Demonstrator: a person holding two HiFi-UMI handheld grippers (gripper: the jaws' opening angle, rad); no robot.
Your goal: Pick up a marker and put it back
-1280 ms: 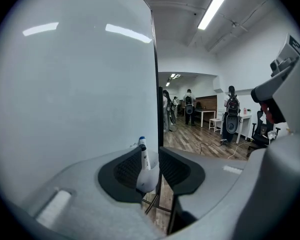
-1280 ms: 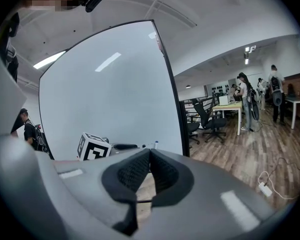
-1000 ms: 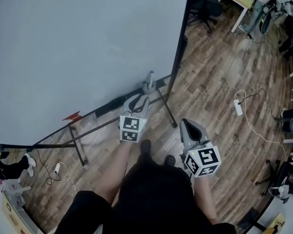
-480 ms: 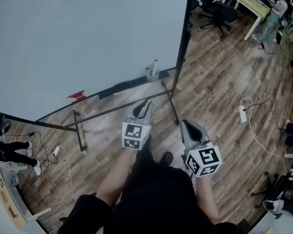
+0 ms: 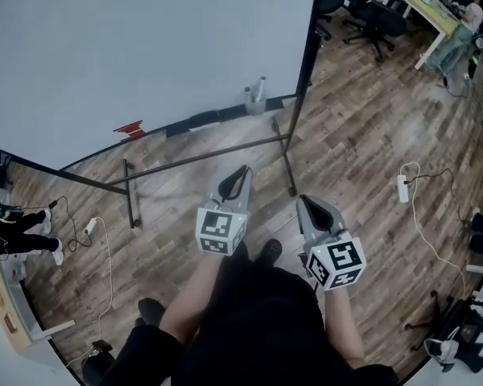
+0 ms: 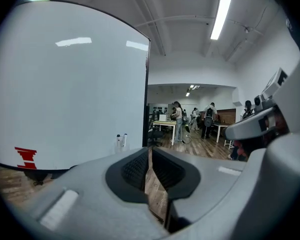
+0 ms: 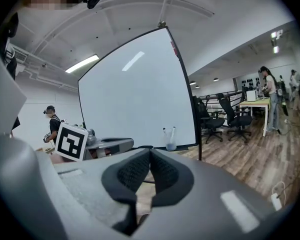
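Note:
Two markers stand in a clear cup (image 5: 255,99) on the tray at the lower right corner of the whiteboard (image 5: 145,47). The cup (image 6: 121,141) is small and far off in the left gripper view, and the cup (image 7: 169,137) is likewise distant in the right gripper view. My left gripper (image 5: 240,174) is held out above the wooden floor, well short of the cup. Its jaws have just been closing to a thin slit, with nothing between them. My right gripper (image 5: 307,205) hangs beside it, shut and empty.
The whiteboard's black stand (image 5: 201,158) crosses the floor ahead of the grippers. A red mark (image 5: 130,128) sits low on the board. A power strip with its cable (image 5: 402,187) lies to the right. Office chairs (image 5: 374,14), a desk (image 5: 431,2) and people stand farther back.
My left gripper has drawn back from the cup and tray toward the person, and its jaws have gone from wide apart to nearly together. The whiteboard now lies farther off.

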